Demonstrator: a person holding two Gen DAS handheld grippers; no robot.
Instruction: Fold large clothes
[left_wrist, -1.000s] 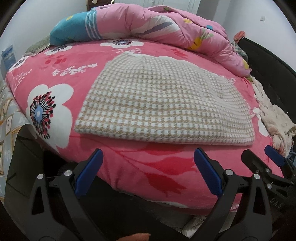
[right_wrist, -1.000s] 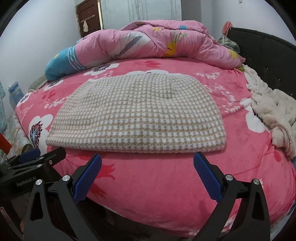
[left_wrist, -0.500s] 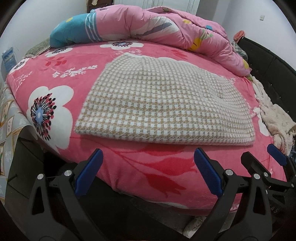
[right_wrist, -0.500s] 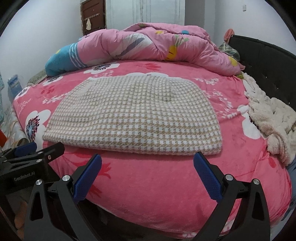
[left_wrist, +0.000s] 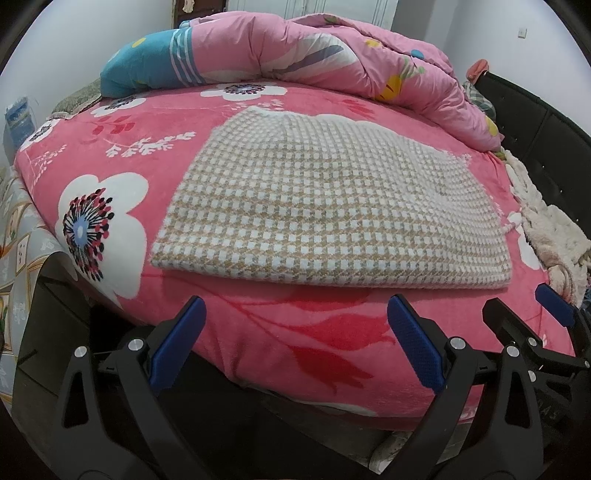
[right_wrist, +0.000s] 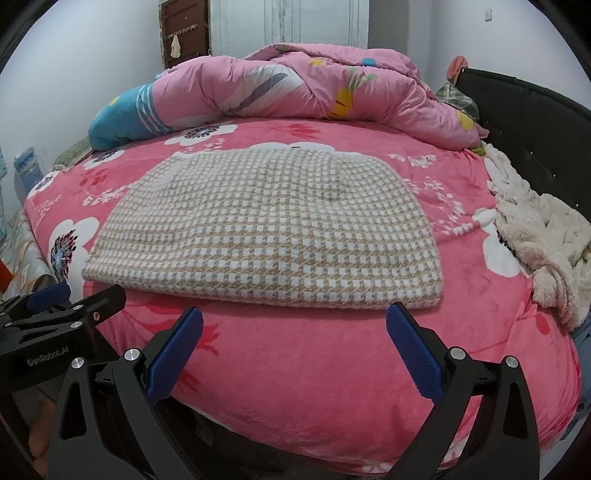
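The checked garment (left_wrist: 332, 206) lies flat on the pink flowered bed (left_wrist: 110, 155), near its front edge, already folded into a tidy rectangle with a doubled thickness showing along the near hem. Over the last second it has not shifted at all — same outline, same place on the blanket. What has changed is the viewpoint: both cameras have drawn back and risen a little, so more of the far wall and the heaped pink quilt (right_wrist: 314, 85) behind now shows above the garment.

The left tongs (left_wrist: 295, 339) hang in front of the bed edge with both blue pads spread wide and nothing between them. The right tongs (right_wrist: 295, 343) are likewise spread wide and empty, short of the near hem. In each wrist view the other tool shows at the side, also clear of the cloth.

Judging from this, the tongs have let go and are backing off — the fold in hand looks finished. Either this piece is done, or 1 more fold across its width is still to come; the rectangle remains fairly broad. A fluffy cream throw (right_wrist: 535, 236) lies by the dark headboard (right_wrist: 535, 110), well apart from the garment, and may be next.
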